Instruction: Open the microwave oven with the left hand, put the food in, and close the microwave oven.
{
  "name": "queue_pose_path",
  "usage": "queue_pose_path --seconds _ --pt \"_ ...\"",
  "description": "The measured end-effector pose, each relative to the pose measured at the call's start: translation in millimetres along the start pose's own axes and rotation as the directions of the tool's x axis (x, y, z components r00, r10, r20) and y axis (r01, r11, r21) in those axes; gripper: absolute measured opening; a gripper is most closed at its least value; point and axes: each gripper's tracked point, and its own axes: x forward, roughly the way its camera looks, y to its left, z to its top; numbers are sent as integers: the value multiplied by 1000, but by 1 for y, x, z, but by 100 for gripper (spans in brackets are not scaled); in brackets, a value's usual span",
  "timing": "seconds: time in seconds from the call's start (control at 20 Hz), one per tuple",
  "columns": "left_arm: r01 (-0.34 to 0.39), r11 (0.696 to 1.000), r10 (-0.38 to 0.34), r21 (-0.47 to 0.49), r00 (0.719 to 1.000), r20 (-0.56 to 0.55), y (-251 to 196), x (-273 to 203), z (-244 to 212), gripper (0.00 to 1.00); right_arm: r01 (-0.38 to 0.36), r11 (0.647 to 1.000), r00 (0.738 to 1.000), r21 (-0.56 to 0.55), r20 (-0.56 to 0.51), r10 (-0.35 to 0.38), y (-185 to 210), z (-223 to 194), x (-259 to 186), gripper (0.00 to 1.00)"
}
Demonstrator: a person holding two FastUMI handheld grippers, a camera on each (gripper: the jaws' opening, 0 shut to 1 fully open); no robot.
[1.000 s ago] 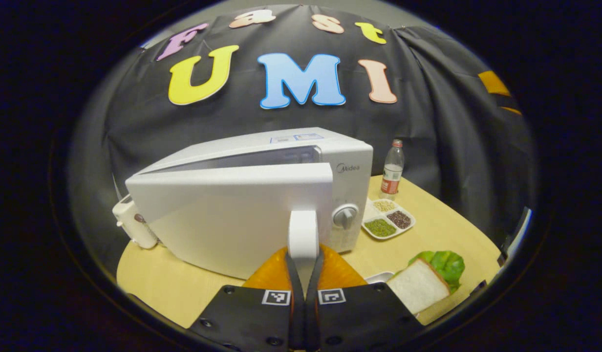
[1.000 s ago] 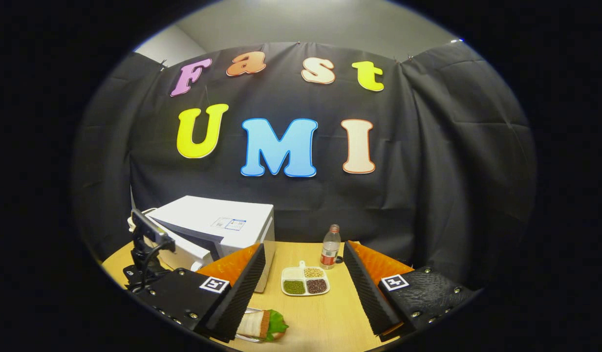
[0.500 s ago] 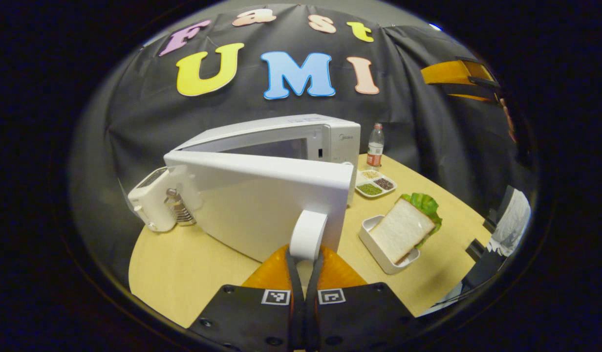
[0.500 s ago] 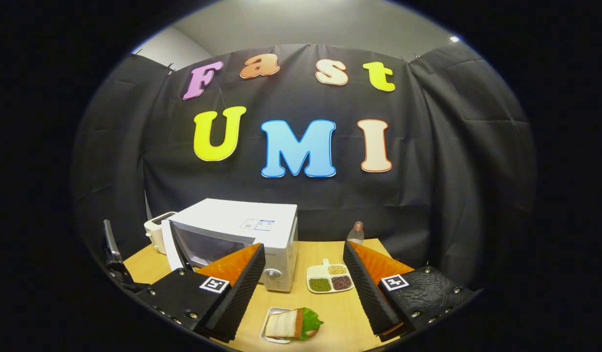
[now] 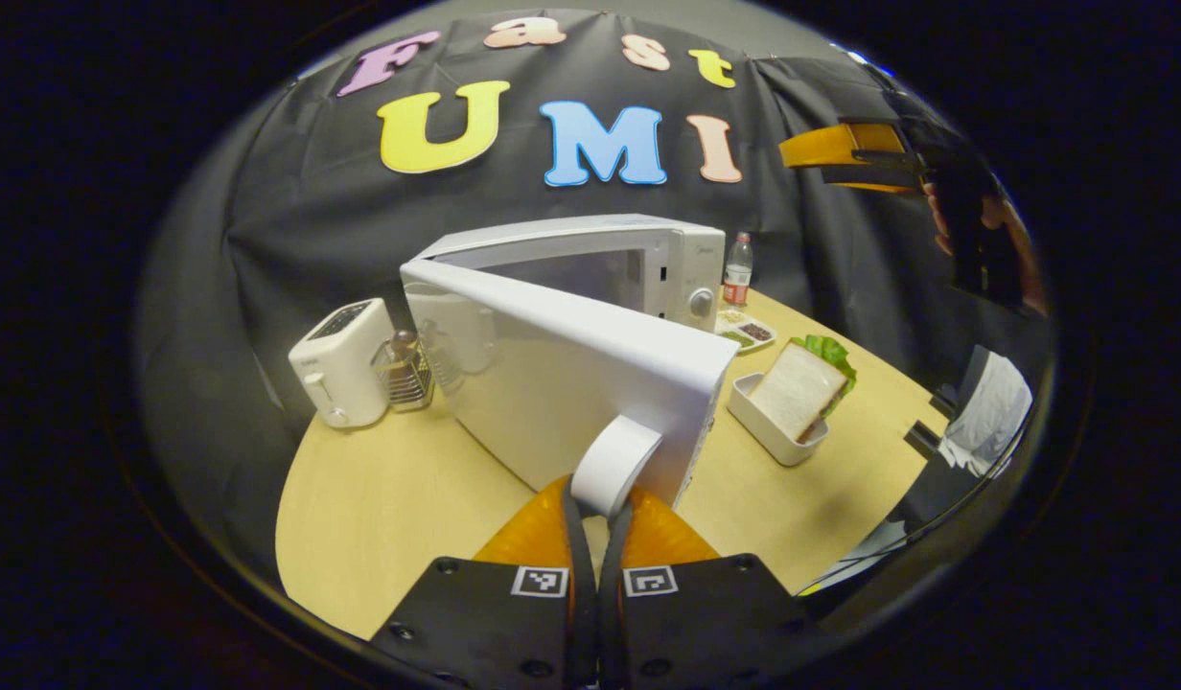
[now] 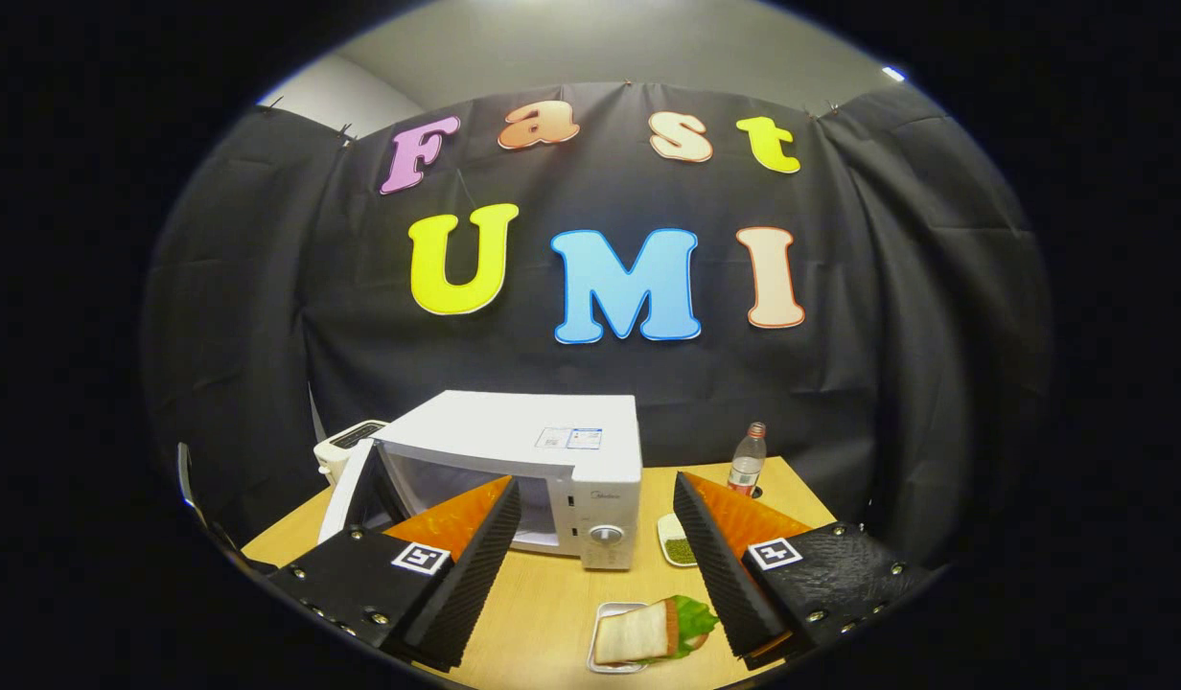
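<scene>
In the left gripper view the left gripper [image 5: 598, 522] has its two fingers pressed nearly together around the lower end of the white door handle [image 5: 613, 464], which sticks out from the free edge of the microwave door [image 5: 562, 383]. The door stands swung well out from the microwave oven [image 5: 590, 264], so that the cavity opening shows behind it (the inside looks bare from here). The oven sits on a pale wooden table [image 5: 389, 498].

In the right gripper view the right gripper [image 6: 595, 565] is held above the table's near edge with its fingers spread wide and nothing between them. In the left gripper view it shows high at the right, with the hand [image 5: 993, 230] that holds it.

The food is a sandwich [image 6: 653, 628] of white bread with a green lettuce leaf, lying in a small white tray [image 6: 602, 613] on the table in front of the oven, below and between the right gripper's fingers but apart from them. In the left gripper view it sits just to the right of the open door.

Behind it lies a divided dish of beans [image 6: 675, 546], and a plastic bottle [image 6: 747, 458] stands upright near the wall. A white toaster [image 5: 341, 374] stands to the left of the oven, with a small metal rack [image 5: 404, 369] just beside it.
</scene>
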Motion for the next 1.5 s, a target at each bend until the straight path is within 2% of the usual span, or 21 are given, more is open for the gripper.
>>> queue_pose_path --seconds 0.3,0.35,0.4,0.5,0.6,0.8,1.0,1.1,1.2,1.25,1.3,1.35,1.4,1.45,1.5 --pt "-18 1000 18 22 999 -43 77 -39 -31 7 7 1000 1000 -1 -14 -7 31 -9 0 97" --pt "-29 999 30 19 998 -47 91 -45 -34 10 -3 1000 1000 4 -17 3 37 -10 0 97" --pt "-40 999 40 10 998 -50 107 -48 -40 7 -25 999 999 20 -20 25 44 -13 0 97" --pt "-43 999 42 -3 998 -51 129 -54 -43 7 -111 987 994 116 -1 112 63 -11 0 97" --pt "-44 999 44 2 998 -44 146 -58 -47 7 -137 973 990 185 -16 142 64 -17 2 97" --pt "-35 999 35 3 999 -21 163 -60 -50 7 -54 964 992 260 -94 81 33 -38 11 98" --pt "-28 1000 28 -7 1000 1 166 -63 -50 11 85 972 986 220 -156 -51 -31 -63 15 98" --pt "-27 999 27 -27 1000 1 165 -61 -52 12 137 969 972 206 -217 -91 -64 -86 18 98" --pt "-23 998 23 -60 1000 -9 166 -64 -56 19 154 962 952 224 -295 -84 -86 -112 21 98" --pt "-38 997 37 -67 999 -11 170 -66 -57 18 159 959 938 234 -339 -73 -98 -128 23 98" --pt "-54 996 53 -74 999 -13 173 -73 -59 22 161 955 924 248 -379 -58 -108 -142 26 98" --pt "-70 994 68 -83 997 -24 175 -79 -62 31 158 953 908 260 -417 -37 -117 -155 27 92" --pt "-88 992 85 -89 996 -42 178 -84 -67 40 149 953 894 264 -449 -16 -123 -170 31 96" --pt "-114 989 109 -95 992 -60 180 -91 -72 45 137 953 876 269 -483 11 -128 -183 31 96" --pt "-153 983 147 -98 987 -66 184 -100 -72 43 121 955 855 269 -517 38 -131 -196 29 96"
